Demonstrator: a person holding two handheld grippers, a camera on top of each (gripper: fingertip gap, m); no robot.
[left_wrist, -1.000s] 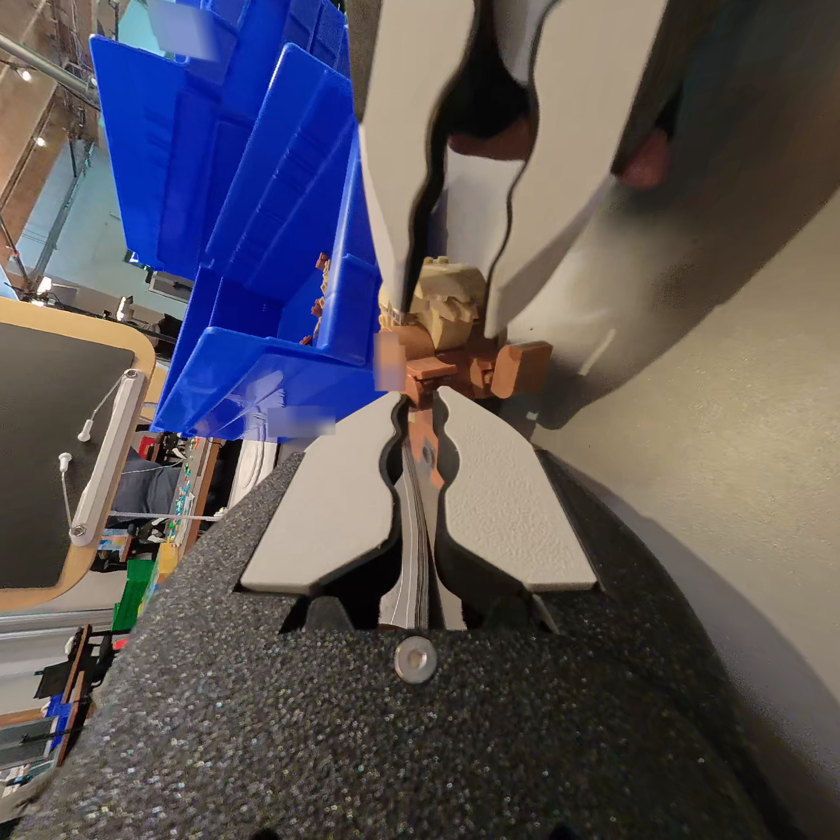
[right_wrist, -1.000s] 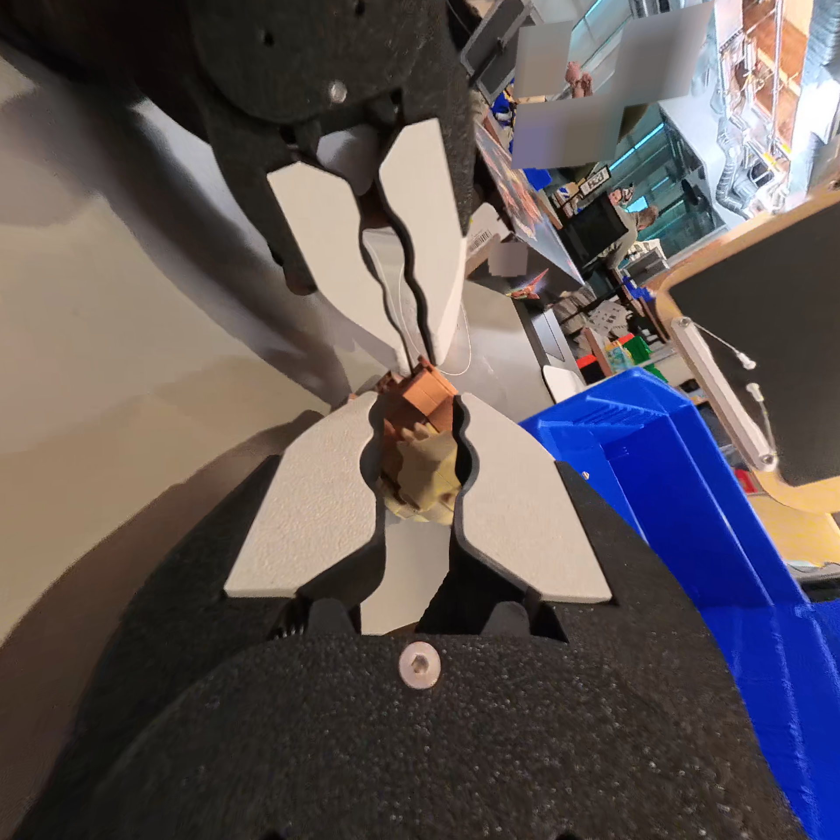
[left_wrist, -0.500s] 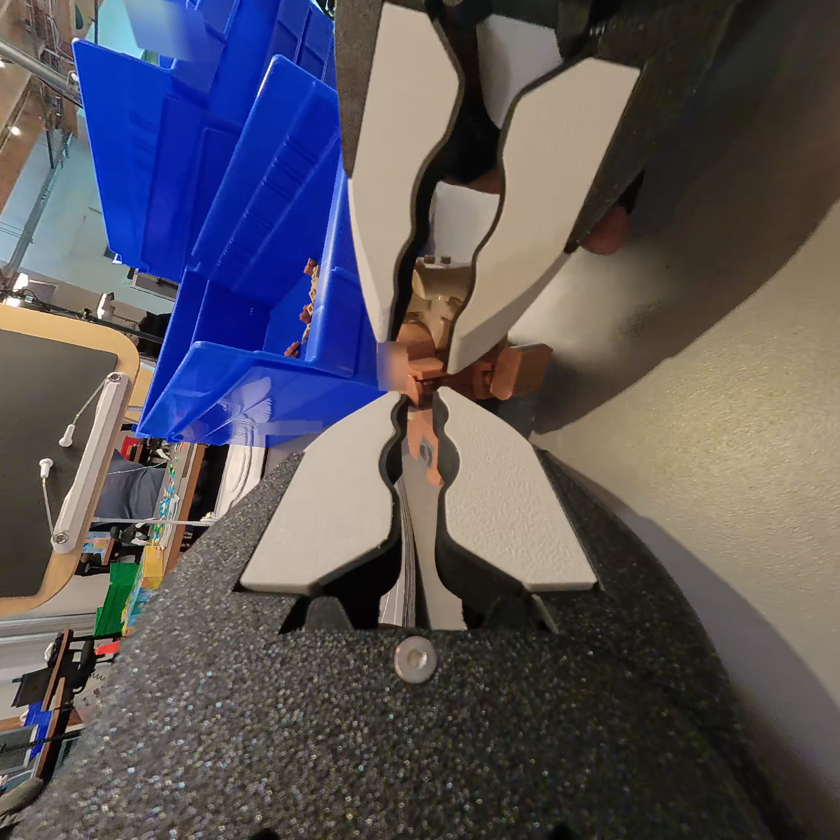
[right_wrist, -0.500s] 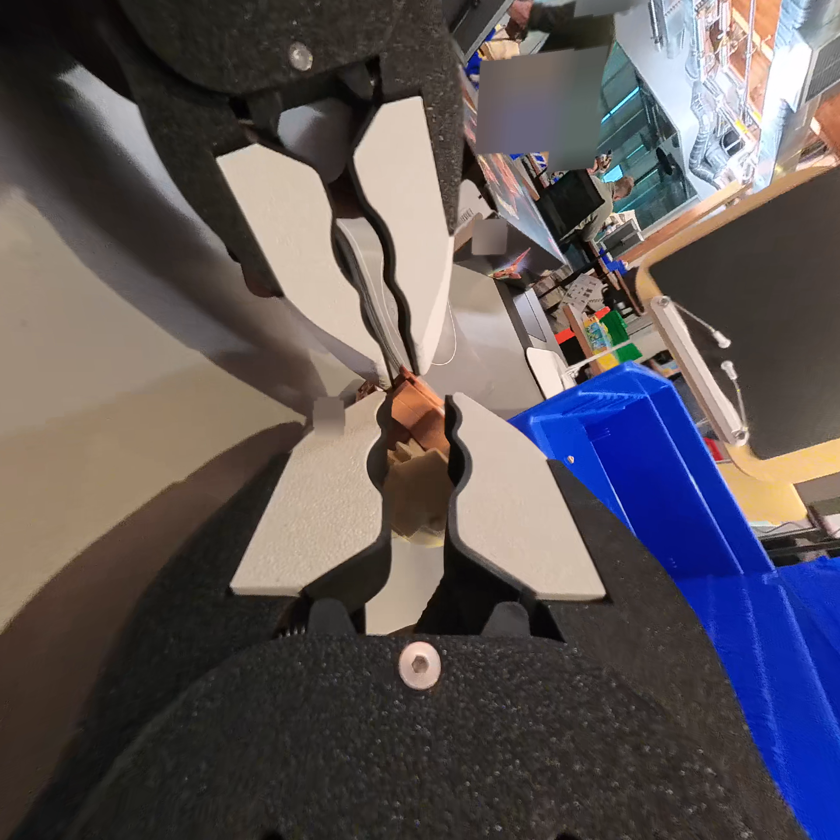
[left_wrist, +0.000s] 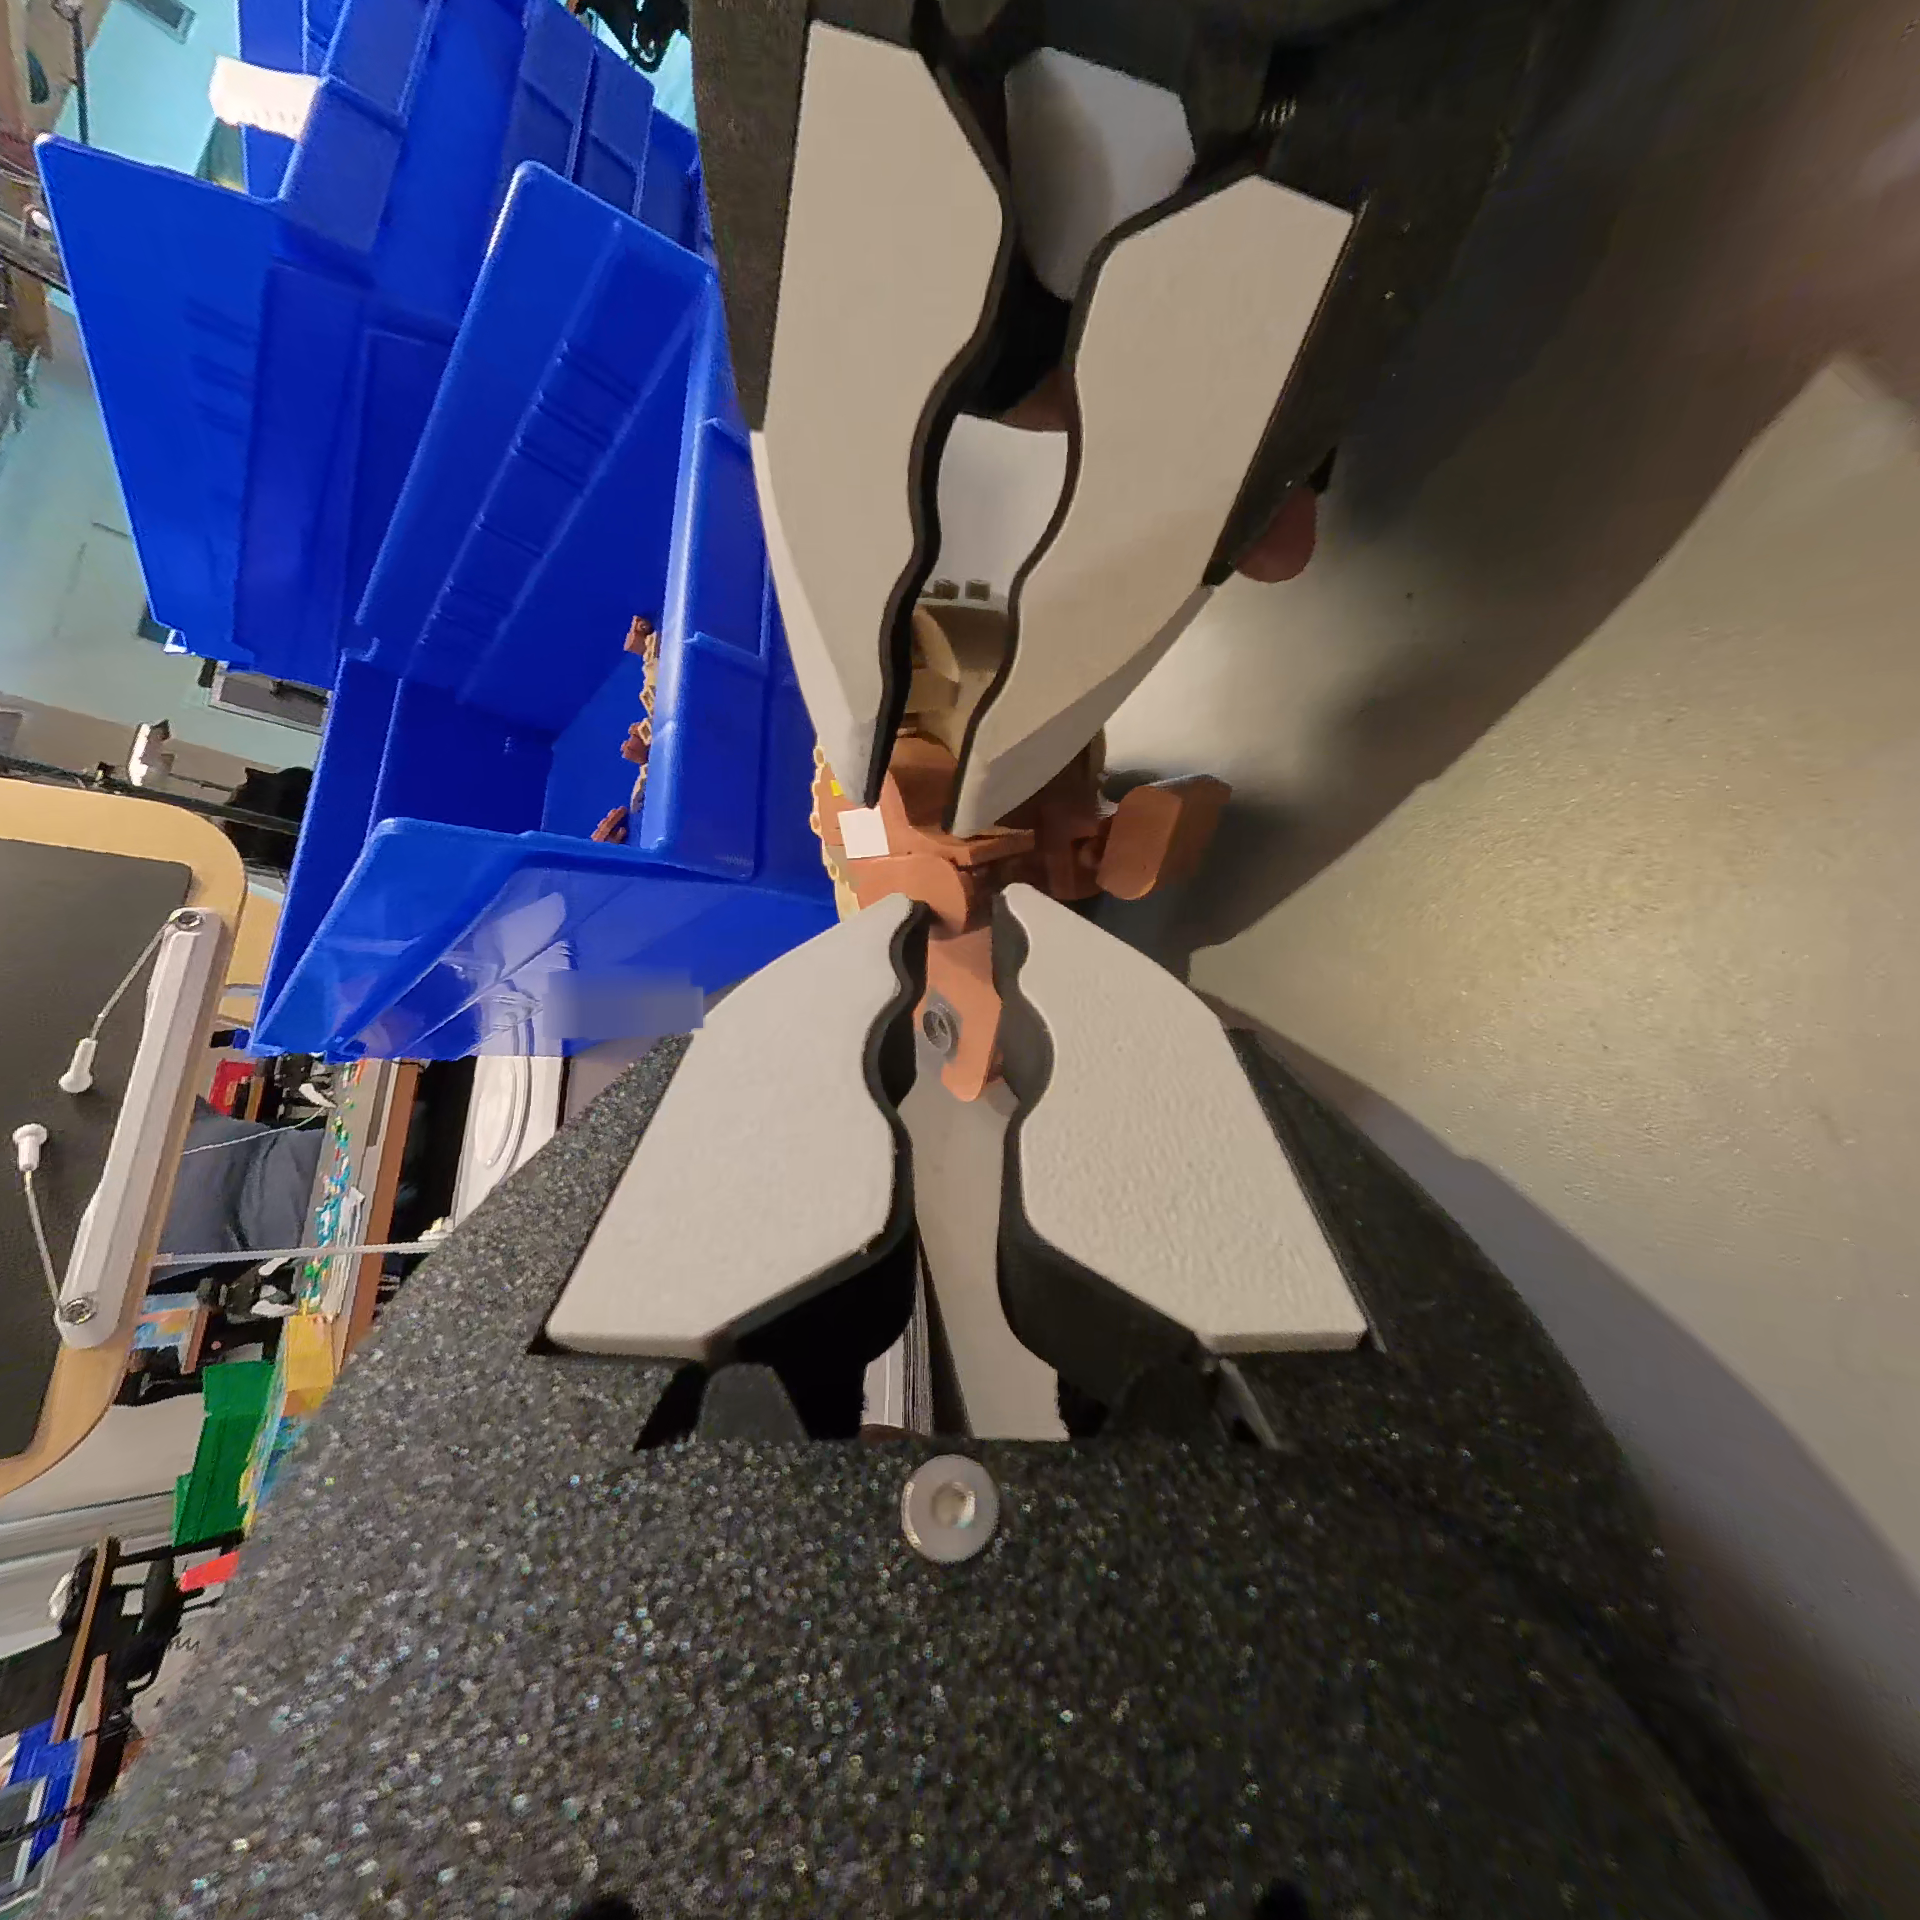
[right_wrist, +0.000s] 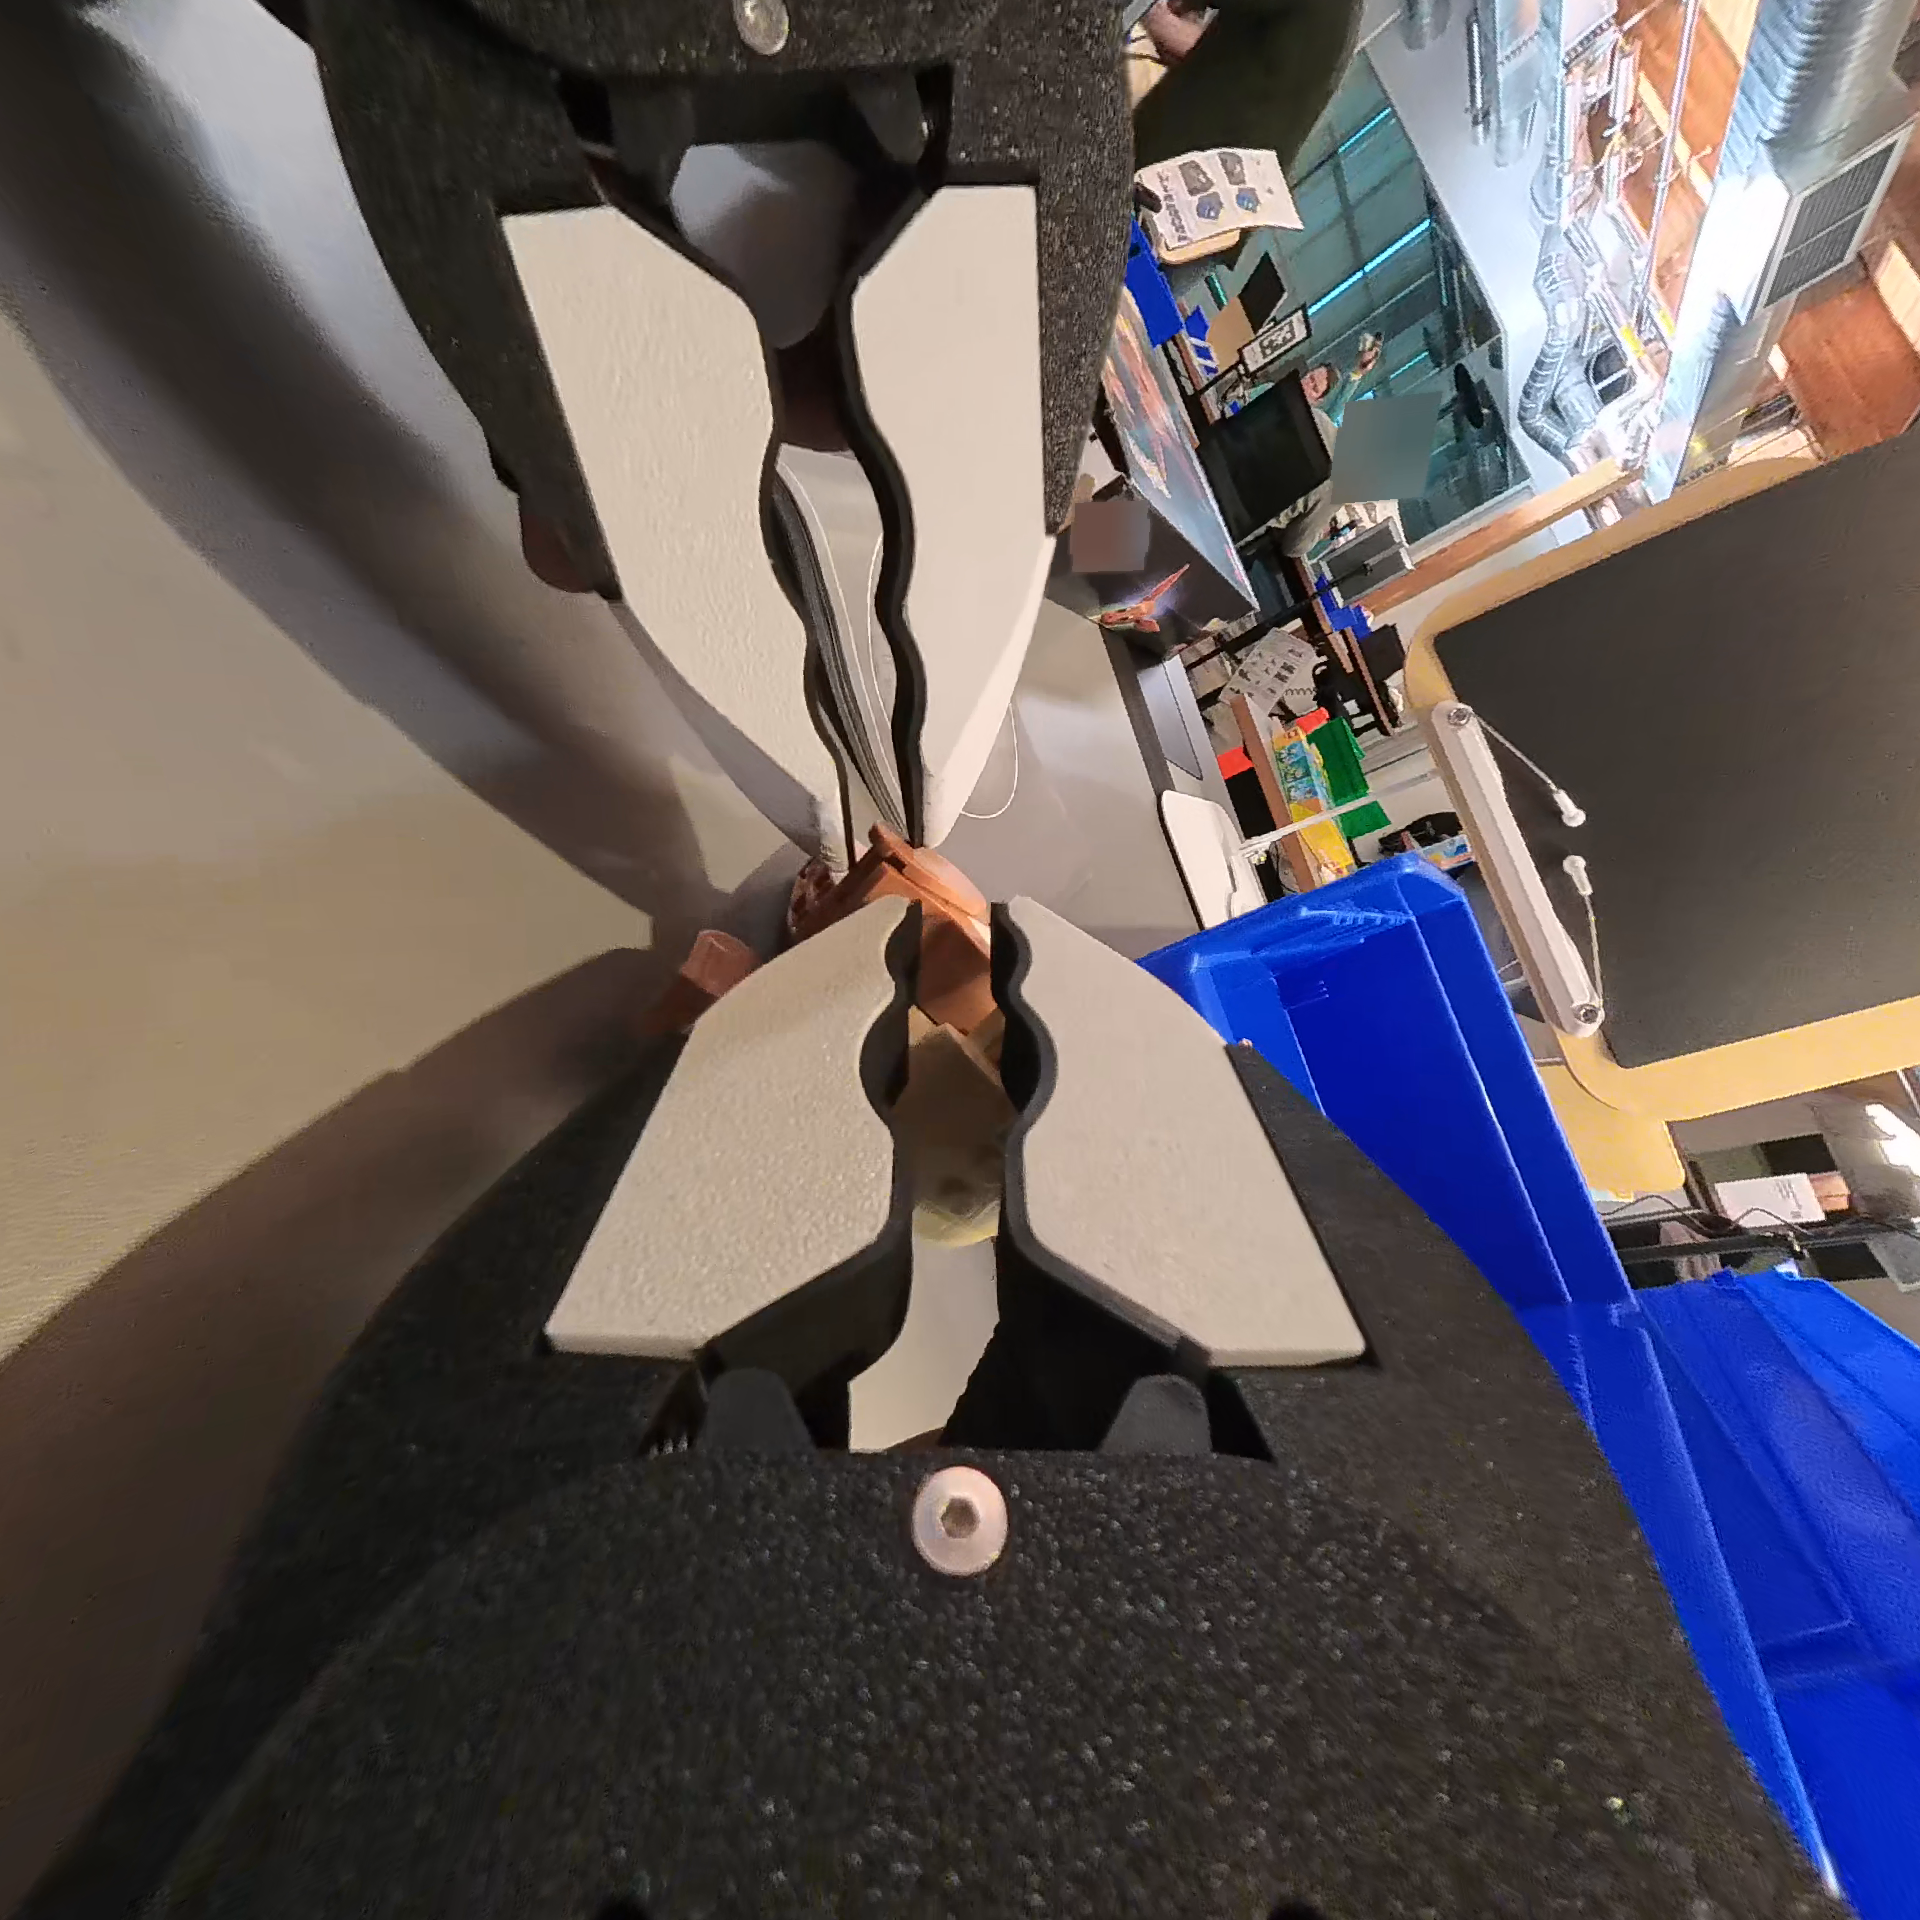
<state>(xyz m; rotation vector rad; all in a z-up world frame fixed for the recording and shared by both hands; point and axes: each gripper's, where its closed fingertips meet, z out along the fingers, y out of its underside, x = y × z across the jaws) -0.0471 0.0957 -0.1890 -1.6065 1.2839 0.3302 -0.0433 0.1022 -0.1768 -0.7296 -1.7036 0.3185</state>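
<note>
The right gripper (right_wrist: 954, 914) has closed onto the brown-and-tan brick model (left_wrist: 1039, 842), apparently pinched by the left gripper (left_wrist: 958, 914) too: 2 grips.

From my seat both wrist views are bright and mostly sharp. Warm light falls on the grey table (left_wrist: 1621, 935), leaving a yellowish patch toward its right side in the left view. Broad soft shadows of the gripper bodies cross the table (right_wrist: 208, 790) in the right view. The nearest blue bin (left_wrist: 499, 914) shows a white glare streak on its lip. The wide lens bends straight edges near the borders, and I see slight motion smear along the table's left edge.
</note>
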